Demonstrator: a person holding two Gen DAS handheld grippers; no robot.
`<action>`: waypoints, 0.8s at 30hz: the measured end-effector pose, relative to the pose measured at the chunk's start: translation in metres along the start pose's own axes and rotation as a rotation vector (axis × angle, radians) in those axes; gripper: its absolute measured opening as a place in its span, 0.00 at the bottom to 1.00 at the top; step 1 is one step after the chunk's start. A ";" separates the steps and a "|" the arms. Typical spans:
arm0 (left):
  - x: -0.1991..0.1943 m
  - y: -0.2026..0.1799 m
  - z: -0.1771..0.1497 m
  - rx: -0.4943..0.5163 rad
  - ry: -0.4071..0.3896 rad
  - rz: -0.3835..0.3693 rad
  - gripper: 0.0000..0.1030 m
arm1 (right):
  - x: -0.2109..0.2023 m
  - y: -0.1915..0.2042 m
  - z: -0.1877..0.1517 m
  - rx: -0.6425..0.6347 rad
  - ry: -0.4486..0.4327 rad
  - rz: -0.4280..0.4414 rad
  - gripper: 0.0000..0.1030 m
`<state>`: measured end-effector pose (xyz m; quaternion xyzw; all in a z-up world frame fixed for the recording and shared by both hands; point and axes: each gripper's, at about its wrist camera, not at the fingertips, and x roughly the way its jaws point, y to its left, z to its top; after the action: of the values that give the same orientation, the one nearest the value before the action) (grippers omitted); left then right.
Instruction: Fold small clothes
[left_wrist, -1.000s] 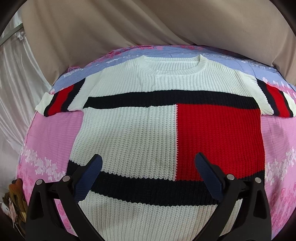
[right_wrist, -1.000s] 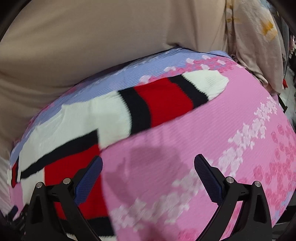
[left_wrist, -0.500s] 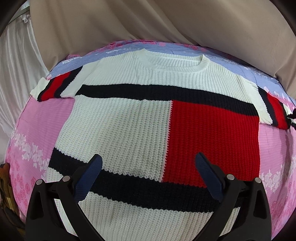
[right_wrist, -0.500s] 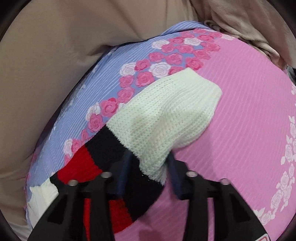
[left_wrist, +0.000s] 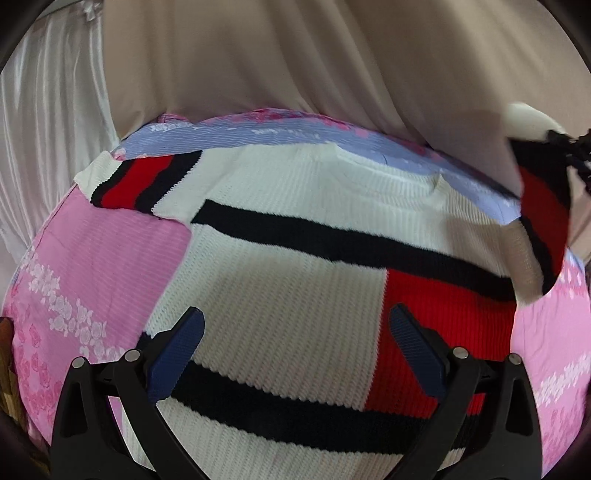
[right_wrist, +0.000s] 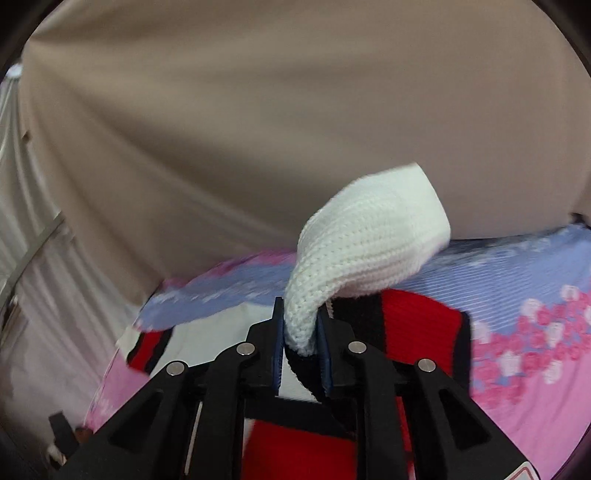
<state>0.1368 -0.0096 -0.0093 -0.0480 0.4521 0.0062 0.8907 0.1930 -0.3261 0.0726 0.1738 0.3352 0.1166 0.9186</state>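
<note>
Lifted off the bed (left_wrist: 122, 254) now: sweater (left_wrist: 280, 295) sleeve (right_wrist: 354, 251), clamped in right gripper (right_wrist: 301, 347), jaws easing apart; left gripper (left_wrist: 295, 354) wide, empty.

Left wrist view: mounted behind the left claw (left_wrist: 293, 354), angled steeply down, close above the knit sweater (left_wrist: 280, 280) on the floral sheet (left_wrist: 122, 254).

Right wrist view: behind the right claw (right_wrist: 301, 341), tilted less steeply, very near the raised sleeve (right_wrist: 365, 236).

Shared: sweater, sheet, beige curtain (left_wrist: 295, 59); the raised sleeve appears at the left view's right edge.
</note>
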 end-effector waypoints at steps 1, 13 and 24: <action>0.003 0.006 0.005 -0.017 0.001 -0.021 0.95 | 0.021 0.027 -0.015 -0.045 0.040 0.040 0.25; 0.127 0.026 0.048 -0.297 0.209 -0.224 0.95 | 0.026 -0.035 -0.142 0.205 0.221 -0.138 0.48; 0.141 0.018 0.078 -0.337 0.130 -0.265 0.08 | 0.049 -0.110 -0.138 0.508 0.144 -0.092 0.42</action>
<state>0.2820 0.0105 -0.0792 -0.2554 0.4909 -0.0385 0.8320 0.1494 -0.3770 -0.0981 0.3745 0.4259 -0.0010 0.8236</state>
